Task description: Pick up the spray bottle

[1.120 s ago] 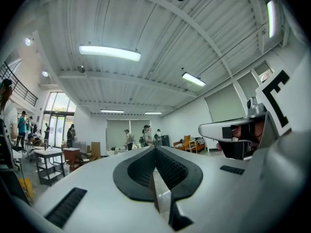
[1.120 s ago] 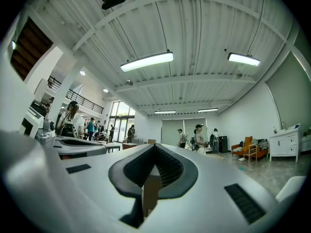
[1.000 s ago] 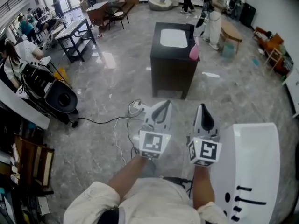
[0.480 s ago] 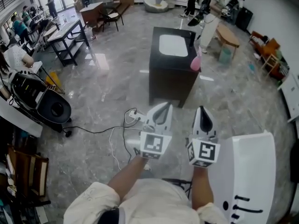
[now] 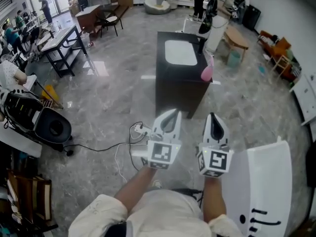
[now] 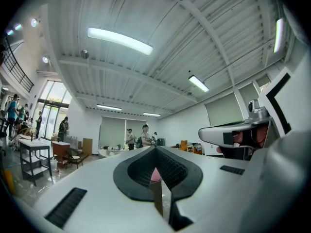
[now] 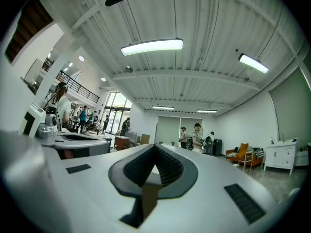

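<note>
Both jaws far from spray bottle

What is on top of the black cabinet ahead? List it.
A white inset fills most of the top of the black cabinet. A pink spray bottle is at its right edge; whether it stands or hangs there cannot be told. The cabinet's inside is covered.
</note>
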Tool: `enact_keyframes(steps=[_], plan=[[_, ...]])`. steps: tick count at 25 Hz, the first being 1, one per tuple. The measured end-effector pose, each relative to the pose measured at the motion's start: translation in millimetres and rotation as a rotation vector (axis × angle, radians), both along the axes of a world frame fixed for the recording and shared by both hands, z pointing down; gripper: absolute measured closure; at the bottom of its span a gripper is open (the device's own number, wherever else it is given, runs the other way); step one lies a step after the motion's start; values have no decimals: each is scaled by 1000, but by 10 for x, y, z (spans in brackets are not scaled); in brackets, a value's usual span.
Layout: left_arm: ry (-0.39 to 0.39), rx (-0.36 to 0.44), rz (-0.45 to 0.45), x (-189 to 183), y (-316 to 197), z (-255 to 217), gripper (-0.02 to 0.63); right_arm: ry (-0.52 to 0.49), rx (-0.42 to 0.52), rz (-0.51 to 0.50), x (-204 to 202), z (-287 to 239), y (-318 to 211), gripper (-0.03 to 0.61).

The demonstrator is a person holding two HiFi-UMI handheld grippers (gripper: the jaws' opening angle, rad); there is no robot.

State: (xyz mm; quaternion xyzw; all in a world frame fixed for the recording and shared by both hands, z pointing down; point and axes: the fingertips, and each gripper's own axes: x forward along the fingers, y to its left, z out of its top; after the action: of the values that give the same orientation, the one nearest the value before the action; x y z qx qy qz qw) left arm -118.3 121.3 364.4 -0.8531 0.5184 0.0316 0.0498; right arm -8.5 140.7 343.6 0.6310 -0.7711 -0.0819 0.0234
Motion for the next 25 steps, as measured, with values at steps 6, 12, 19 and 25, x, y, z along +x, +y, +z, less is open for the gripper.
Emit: enact_keyframes(steps=[6, 12, 19, 25], plan=[[4, -39, 12, 39, -340, 129, 612, -5, -13, 15, 53, 110, -335, 572], [9, -29, 11, 122, -792, 183, 612, -12, -16, 18, 171, 235, -786, 572], [-21, -30, 1, 538, -1458, 133, 612, -23, -24, 14, 580, 222, -1470, 572], [-32, -37, -3, 975, -1971, 50, 612, -38, -12, 2, 996, 137, -1986, 572]])
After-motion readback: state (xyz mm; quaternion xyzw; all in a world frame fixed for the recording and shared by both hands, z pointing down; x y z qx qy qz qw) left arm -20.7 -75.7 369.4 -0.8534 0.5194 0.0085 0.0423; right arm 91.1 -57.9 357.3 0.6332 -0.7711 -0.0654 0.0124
